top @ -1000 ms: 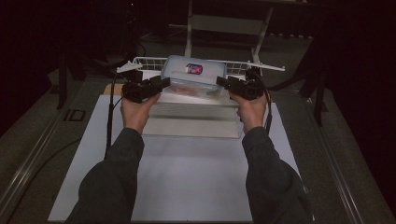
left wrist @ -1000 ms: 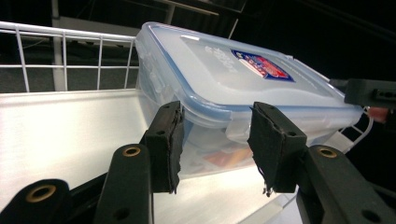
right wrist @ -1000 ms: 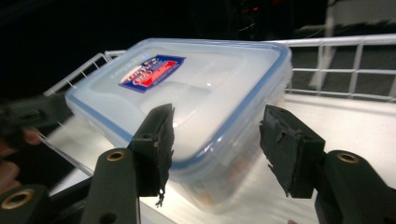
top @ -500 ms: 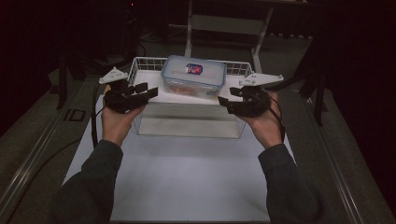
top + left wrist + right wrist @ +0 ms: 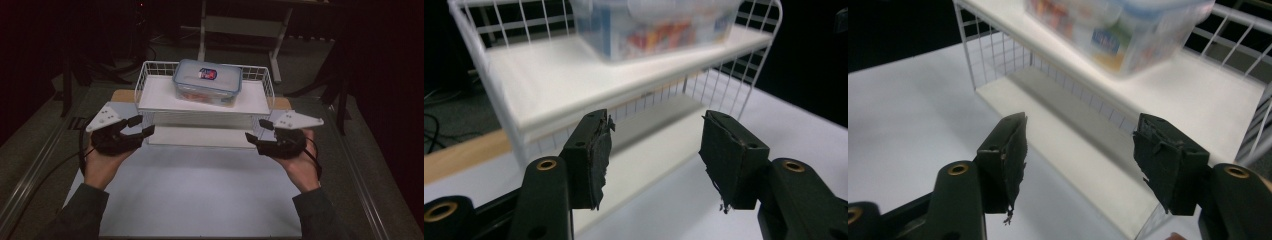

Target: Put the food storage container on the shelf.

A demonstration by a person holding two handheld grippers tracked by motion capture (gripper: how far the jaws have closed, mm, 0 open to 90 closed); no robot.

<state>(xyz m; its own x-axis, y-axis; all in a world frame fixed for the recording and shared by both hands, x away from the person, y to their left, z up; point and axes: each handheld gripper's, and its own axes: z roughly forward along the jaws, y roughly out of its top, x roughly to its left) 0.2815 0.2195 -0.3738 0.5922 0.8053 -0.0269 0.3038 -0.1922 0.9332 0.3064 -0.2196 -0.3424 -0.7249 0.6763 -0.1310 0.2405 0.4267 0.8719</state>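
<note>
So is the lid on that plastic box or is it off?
On. The plastic box sits on the rack's top shelf with its blue-rimmed lid flat over it, covering the colourful things inside.

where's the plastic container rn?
In the high view, the lidded plastic container sits on the top shelf of the white wire rack, near the middle, at the table's far end. Both open claws, left and right, are in front, clear of it.

Rack point(image 5: 142, 82) thin white coated wire, with smooth matt white shelf boards. Box point(image 5: 207, 80) clear glossy plastic, translucent lid. Tabletop point(image 5: 200, 195) smooth matt white sheet; bare wood strip at its far edge. Left gripper point(image 5: 654, 150) matt black plastic, brass-coloured eyelets, frayed rough black pads point(image 5: 596, 150).
</note>
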